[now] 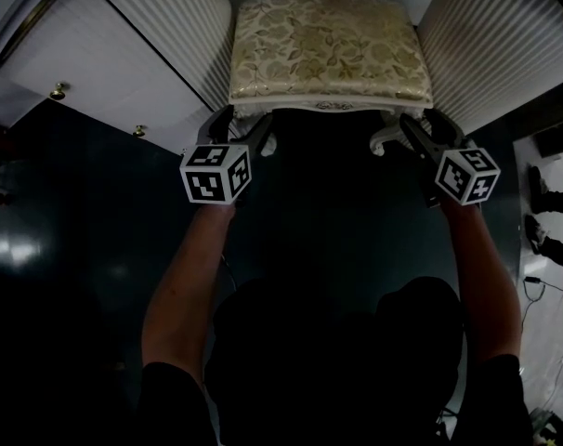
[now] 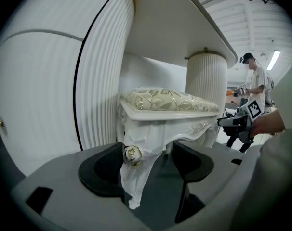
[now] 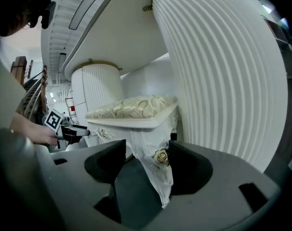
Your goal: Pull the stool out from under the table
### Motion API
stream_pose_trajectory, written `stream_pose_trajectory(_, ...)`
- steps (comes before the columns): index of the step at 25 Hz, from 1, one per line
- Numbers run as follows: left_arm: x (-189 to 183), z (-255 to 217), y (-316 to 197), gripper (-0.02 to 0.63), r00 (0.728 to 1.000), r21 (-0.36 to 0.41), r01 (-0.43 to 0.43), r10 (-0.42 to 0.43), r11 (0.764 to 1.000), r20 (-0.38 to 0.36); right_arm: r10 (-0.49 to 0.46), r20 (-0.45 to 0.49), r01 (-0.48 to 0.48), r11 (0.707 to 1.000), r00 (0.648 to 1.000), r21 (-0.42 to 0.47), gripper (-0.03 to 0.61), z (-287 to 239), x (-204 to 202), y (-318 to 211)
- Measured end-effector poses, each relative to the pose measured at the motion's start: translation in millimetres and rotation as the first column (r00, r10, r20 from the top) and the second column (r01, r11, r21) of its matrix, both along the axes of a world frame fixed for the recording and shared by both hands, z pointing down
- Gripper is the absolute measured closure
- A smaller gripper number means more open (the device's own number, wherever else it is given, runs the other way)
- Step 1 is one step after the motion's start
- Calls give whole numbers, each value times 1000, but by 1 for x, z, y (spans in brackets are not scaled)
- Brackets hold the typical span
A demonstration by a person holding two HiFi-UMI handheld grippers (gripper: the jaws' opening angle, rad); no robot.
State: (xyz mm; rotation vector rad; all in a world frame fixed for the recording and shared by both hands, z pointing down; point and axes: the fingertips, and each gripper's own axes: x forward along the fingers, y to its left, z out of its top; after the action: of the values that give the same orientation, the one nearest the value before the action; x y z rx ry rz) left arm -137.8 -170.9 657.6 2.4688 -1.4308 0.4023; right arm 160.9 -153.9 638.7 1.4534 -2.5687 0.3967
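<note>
Two fluted white pedestals (image 1: 133, 63); dark glossy floor (image 1: 77, 240); stool (image 1: 328, 45) between

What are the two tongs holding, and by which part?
Nothing on the stool is gripped yet: the left tongs stand open around its left front leg, the right tongs around its right front leg.

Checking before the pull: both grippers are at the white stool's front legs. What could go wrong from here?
1. Slip: the left gripper and right gripper only straddle the white carved front legs, jaws open, not clamped; the tapering legs may slide out.
2. Skew: the floral-cushioned white stool sits between the table's white fluted pedestals; an uneven pull could swing it into one.
</note>
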Motion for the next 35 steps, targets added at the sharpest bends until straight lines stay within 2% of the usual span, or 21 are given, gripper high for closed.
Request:
stream_pose_trajectory(11,-1,-1,-1,295,1000,-48,-13,13,999,1,23,36,-20,998,999,-58,348,-3,0,4)
stream_pose_trajectory(20,0,-2,2,295,999,-50,-34,36,998,24,40,53,-38,999,998,-38,348,-6,2,3)
stream_pose_trajectory(22,-4,-2,0,303,996,-48,-65,68,997,57,24,36,-23,999,999,-36,348,-5,3,2)
stream_pose_trajectory(24,-10,1,-5,362,987,-40,-121,125,992,105,6,-37,-7,999,999,-31,349,-1,5,-1)
stream_pose_trajectory(26,-10,2,-7,361,973,-31,-175,177,984,144,-17,-115,14,999,993,-29,350,4,7,-3)
stream_pose_trajectory(29,-1,1,-9,321,959,-30,-218,220,976,178,-62,-65,58,997,996,-53,348,7,5,-8)
stream_pose_trajectory(31,4,1,-11,302,964,-30,-210,212,977,161,-77,-29,75,995,997,-64,350,7,4,-11)
stream_pose_trajectory(35,3,-1,-11,303,981,-35,-178,180,983,71,-66,-26,64,995,997,-80,350,8,3,-9)
